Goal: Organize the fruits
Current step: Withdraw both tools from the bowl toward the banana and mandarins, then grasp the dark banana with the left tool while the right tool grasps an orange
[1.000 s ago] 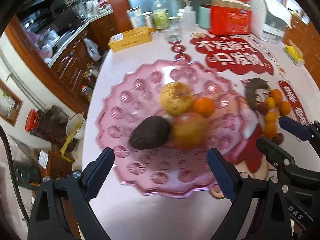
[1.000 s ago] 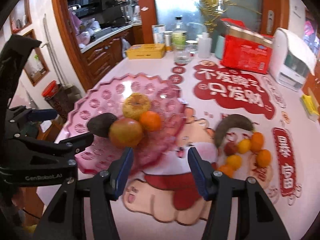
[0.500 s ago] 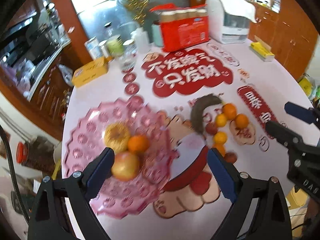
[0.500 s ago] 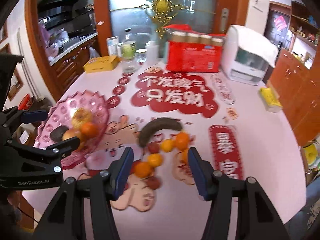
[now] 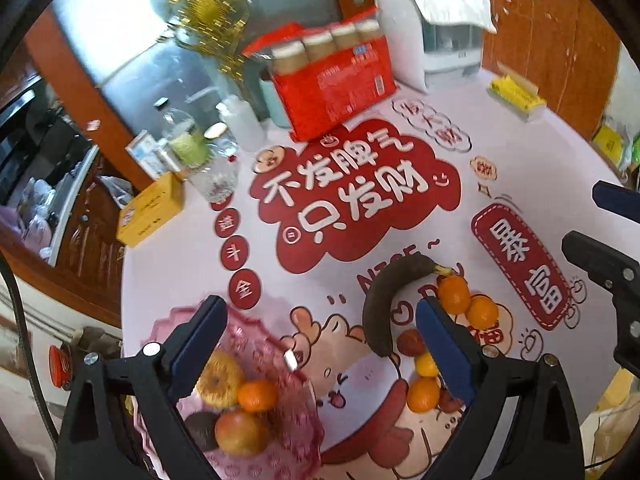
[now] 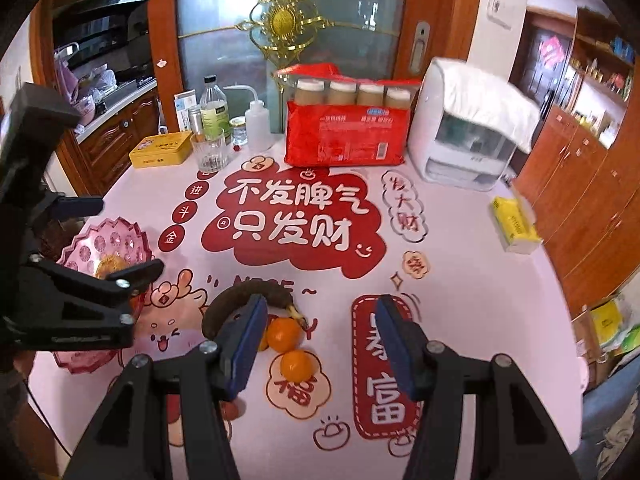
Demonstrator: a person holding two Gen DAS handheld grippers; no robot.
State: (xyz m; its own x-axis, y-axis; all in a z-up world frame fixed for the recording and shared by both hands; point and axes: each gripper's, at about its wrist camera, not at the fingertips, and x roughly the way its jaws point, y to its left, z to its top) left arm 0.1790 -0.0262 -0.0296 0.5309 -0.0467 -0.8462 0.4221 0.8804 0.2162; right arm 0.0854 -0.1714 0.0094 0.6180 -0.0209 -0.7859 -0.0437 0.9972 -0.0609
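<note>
Both claws released, gripping nothing: left claw (image 5: 320, 344) above the pink plate (image 5: 256, 332), right claw (image 6: 318, 344) over loose oranges (image 6: 296, 364). Blackened banana (image 5: 384, 300) and oranges on the desk (image 5: 176, 256) beside the plate. Apple (image 5: 240, 432), orange (image 5: 257, 395), avocado (image 5: 200, 430) on plate.

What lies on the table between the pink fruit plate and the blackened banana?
Only printed tablecloth: no fruit between the pink plate and the banana, clearest in the left wrist view.

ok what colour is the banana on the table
Dark brown, nearly black, banana with a yellowish stem tip; clearest in the left wrist view.
</note>
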